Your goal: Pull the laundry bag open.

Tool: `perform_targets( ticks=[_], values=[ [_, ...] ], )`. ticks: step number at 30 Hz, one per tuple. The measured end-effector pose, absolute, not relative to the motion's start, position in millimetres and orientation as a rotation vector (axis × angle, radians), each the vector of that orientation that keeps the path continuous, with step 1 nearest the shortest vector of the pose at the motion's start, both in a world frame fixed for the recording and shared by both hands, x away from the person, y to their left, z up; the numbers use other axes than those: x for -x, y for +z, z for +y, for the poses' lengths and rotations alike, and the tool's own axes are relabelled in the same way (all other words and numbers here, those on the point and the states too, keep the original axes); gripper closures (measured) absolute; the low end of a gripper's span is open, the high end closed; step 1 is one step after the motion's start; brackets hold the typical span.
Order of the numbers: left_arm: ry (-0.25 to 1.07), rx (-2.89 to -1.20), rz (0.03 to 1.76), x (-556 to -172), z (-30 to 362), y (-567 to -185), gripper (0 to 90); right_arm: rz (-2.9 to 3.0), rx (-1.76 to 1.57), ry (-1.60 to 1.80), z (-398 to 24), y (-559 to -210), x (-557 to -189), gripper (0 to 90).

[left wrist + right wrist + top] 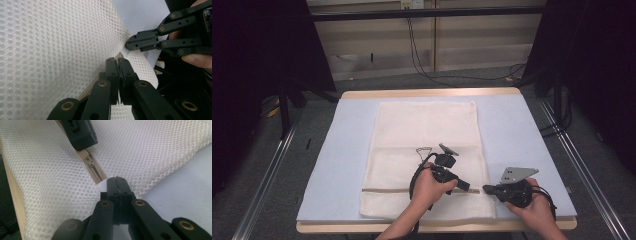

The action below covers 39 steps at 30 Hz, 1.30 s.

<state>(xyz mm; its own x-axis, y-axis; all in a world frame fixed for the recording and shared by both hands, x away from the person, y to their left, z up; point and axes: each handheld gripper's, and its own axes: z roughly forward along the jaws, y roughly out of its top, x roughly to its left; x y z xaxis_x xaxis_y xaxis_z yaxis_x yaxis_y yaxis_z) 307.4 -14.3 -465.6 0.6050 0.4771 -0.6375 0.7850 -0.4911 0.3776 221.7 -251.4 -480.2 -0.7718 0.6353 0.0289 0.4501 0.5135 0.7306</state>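
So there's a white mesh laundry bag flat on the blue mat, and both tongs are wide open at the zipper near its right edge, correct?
Not quite. The mesh bag does lie flat on the blue mat, but both tongs are shut, not open. The left tongs are closed at the zipper in the left gripper view, and the right tongs in the right gripper view.

Mesh laundry bag (424,150): white open-weave netting, matt, honeycomb-textured; its zipper (94,171) has fine metallic teeth on beige woven tape. Table cover (522,145), at 3 o'clock of the bag: pale blue, smooth, matt sheet. Table edge (432,93), at 12 o'clock: light wood. Left gripper (117,65) and right gripper (116,182): black matt plastic with brass-coloured rivets.
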Motion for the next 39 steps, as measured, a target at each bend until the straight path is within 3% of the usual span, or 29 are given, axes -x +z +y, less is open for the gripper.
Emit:
perform_targets(
  ticks=[11,14,15,39],
  values=[
    [-0.565,-2.22,0.953,-310,-3,-462,87.8,2.515,-0.921,1.108,-251,-480,-222,90.0],
    [-0.574,-2.17,1.024,-308,0,-459,87.7,2.516,-0.921,1.105,-251,-480,-222,90.0],
    [-0.567,-2.209,0.972,-311,4,-460,87.8,2.516,-0.92,1.104,-251,-480,-222,90.0],
    [-0.584,-2.154,1.011,-311,21,-461,87.7,2.517,-0.917,1.097,-250,-480,-222,90.0]
  ],
)
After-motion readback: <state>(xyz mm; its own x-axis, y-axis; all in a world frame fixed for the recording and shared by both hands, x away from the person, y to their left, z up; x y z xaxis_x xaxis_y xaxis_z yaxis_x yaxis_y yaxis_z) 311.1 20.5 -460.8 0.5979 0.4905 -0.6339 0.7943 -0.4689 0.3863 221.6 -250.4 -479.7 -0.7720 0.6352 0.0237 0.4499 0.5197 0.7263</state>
